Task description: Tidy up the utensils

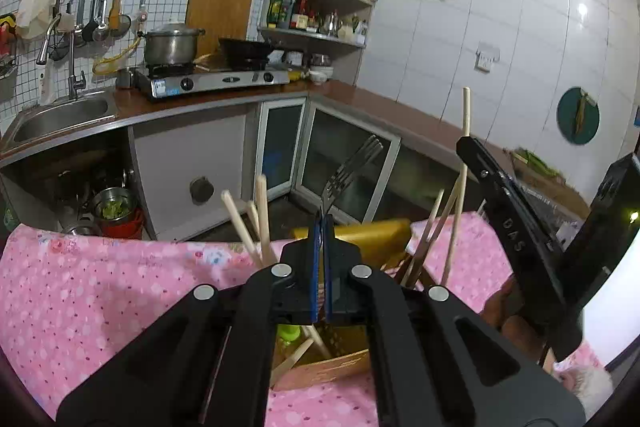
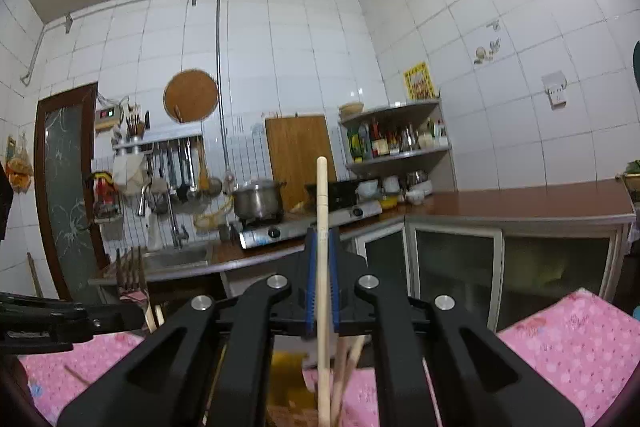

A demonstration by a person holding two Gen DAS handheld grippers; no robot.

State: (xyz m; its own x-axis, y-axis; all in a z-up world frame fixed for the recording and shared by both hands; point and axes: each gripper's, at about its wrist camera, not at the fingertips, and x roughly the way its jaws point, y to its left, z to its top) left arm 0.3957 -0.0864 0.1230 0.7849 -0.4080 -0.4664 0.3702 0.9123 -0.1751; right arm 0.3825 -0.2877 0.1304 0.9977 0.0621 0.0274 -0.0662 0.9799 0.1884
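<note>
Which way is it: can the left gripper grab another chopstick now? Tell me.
Probably not: the left gripper is shut on a fork, so its jaws are occupied, though chopsticks stand close by.

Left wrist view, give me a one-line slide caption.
Left gripper shut on a fork above the pink tablecloth, beside the right gripper clamping a chopstick.
</note>
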